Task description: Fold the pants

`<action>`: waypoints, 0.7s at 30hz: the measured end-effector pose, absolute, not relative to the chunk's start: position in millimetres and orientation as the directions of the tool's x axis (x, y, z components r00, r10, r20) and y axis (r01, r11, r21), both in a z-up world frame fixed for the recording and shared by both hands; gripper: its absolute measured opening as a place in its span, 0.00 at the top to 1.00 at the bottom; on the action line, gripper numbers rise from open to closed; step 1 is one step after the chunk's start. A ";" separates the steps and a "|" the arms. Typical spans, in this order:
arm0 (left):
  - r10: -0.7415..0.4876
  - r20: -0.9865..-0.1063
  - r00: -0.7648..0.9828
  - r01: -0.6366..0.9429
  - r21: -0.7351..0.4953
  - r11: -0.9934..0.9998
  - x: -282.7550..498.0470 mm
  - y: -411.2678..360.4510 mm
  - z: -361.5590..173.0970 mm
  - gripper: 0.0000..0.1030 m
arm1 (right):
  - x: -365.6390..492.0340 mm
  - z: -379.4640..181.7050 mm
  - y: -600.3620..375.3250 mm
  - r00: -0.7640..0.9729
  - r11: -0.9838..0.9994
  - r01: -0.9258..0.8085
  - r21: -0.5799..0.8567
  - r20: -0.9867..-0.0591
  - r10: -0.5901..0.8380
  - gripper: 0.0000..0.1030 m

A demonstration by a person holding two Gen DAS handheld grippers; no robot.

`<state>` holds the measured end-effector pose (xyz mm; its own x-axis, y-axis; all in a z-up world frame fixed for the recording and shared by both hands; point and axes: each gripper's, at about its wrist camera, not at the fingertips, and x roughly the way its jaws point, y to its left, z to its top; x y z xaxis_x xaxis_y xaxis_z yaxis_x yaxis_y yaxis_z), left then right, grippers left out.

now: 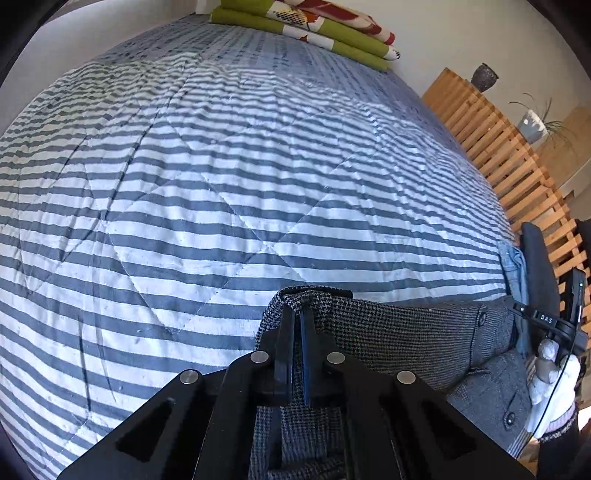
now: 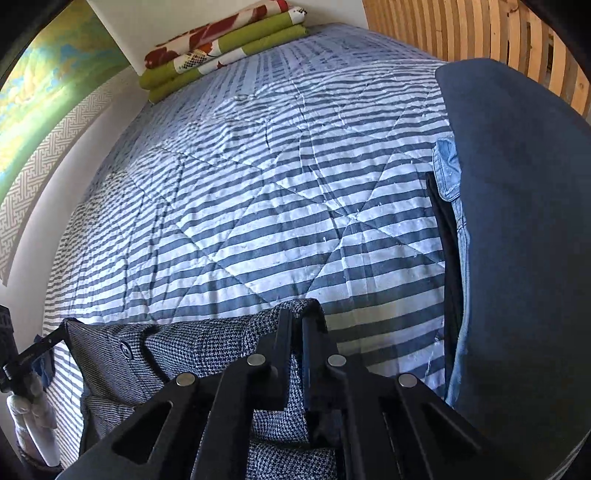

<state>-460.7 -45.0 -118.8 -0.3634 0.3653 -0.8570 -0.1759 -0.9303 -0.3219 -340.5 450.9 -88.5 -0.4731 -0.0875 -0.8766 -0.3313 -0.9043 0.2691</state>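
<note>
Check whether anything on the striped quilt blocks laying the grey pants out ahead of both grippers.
Nothing visible does. Both the left gripper and right gripper are shut on the grey pants, and the striped quilt ahead is bare. The folded blankets sit at the far end; the blue clothes pile lies along the right edge.
</note>
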 end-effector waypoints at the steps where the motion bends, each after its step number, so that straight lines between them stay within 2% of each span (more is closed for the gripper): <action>1: 0.355 -0.867 -0.350 -0.179 -0.310 -0.934 -463.6 -41.9 -126.0 0.97 | -345.8 -95.9 449.2 -0.459 -0.908 -0.335 0.250 -0.885 -0.074 0.96; 3: 0.340 -0.871 -0.354 -0.179 -0.293 -0.939 -463.8 -41.9 -128.9 0.90 | -355.2 -110.2 443.7 -0.418 -0.922 -0.333 0.199 -0.907 -0.045 0.96; 5: 0.326 -0.871 -0.368 -0.161 -0.286 -0.945 -459.5 -51.0 -120.1 0.75 | -358.8 -114.3 441.3 -0.396 -0.933 -0.312 0.180 -0.917 -0.045 0.95; 7: 0.322 -0.858 -0.400 -0.177 -0.272 -0.946 -448.4 -60.9 -103.5 0.71 | -355.9 -106.6 446.2 -0.396 -0.930 -0.301 0.213 -0.915 -0.081 0.92; 9: 0.379 -0.838 -0.392 -0.245 -0.302 -0.921 -429.7 -67.0 -88.9 0.61 | -346.8 -91.7 450.9 -0.412 -0.929 -0.276 0.246 -0.904 -0.116 0.87; 11: 0.408 -0.835 -0.369 -0.317 -0.299 -0.900 -405.2 -66.6 -82.0 0.27 | -331.6 -72.8 447.4 -0.453 -0.943 -0.211 0.256 -0.881 -0.138 0.68; 13: 0.415 -0.838 -0.354 -0.385 -0.274 -0.882 -381.5 -61.7 -84.2 0.25 | -316.0 -58.1 437.3 -0.475 -0.960 -0.097 0.263 -0.859 -0.188 0.52; 18: 0.344 -0.892 -0.292 -0.474 -0.177 -0.863 -344.9 -37.6 -116.6 0.25 | -286.6 -58.2 403.3 -0.457 -0.986 0.099 0.135 -0.874 -0.165 0.50; 21: 0.325 -0.907 -0.269 -0.515 -0.150 -0.844 -333.6 -24.0 -132.3 0.25 | -284.7 -67.5 385.4 -0.435 -0.980 0.160 0.115 -0.884 -0.175 0.50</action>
<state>-333.6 -24.0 -132.3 -0.2687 0.3252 -0.9067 -0.5147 -0.8441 -0.1502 -284.7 385.4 -67.5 -0.4345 -0.1748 -0.8835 0.1598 -0.9804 0.1153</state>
